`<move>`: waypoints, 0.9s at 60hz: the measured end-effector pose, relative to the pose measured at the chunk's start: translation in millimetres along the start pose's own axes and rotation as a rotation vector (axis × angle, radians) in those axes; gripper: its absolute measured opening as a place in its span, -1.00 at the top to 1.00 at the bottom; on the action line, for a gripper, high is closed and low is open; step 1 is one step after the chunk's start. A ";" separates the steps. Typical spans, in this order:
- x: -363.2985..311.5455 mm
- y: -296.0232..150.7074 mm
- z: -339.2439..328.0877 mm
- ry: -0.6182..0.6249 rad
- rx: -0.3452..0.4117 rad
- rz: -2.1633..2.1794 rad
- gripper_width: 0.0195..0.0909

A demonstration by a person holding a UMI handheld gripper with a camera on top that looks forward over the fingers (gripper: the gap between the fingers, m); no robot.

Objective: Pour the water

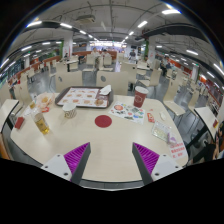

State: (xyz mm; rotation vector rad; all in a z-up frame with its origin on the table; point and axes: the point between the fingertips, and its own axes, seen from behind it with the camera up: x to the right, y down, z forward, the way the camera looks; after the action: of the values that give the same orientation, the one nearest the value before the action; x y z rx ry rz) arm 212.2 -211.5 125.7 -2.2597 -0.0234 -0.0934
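Purple-padded fingers of the handheld tongs sit closest, spread wide apart with nothing between them but bare tabletop; the pale round table runs ahead of them, and a flat dark-red round coaster lies straight ahead beyond the gap, well clear of both tips; further ahead and a little right stands a tall red cylindrical cup, upright, which I judge to be one likely vessel for the pour; ahead to the left stands a small clear bottle of amber liquid, also upright, with a pale cup near it; a rectangular tray of small pale pieces sits beyond the coaster; off to the right of the right finger lie some clear glass or plastic vessels, too small to tell apart, so which object actually holds the water I cannot say; the reach has not begun, so nothing of the pour looks done; the risks lie in the approach: a wide sweep across so crowded a table could knock the slim bottle or the red cup over, closing off-centre on a tall narrow vessel would let it twist or slip, and tilting it before it is over a receiver would spill water onto the table.
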 end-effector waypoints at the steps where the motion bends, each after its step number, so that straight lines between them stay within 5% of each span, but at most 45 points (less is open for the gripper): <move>1: 0.3 0.7 -0.2 0.003 -0.002 0.000 -0.84; 21: -44.6 32.3 -2.2 0.055 -0.016 0.007 -0.84; 34: -164.6 52.0 -8.0 0.017 -0.018 0.017 -0.84; 54: -340.8 -21.5 46.4 -0.115 0.173 0.065 -0.84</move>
State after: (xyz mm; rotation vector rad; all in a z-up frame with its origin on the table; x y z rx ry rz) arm -125.9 -156.9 87.1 -2.0885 -0.0180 0.0709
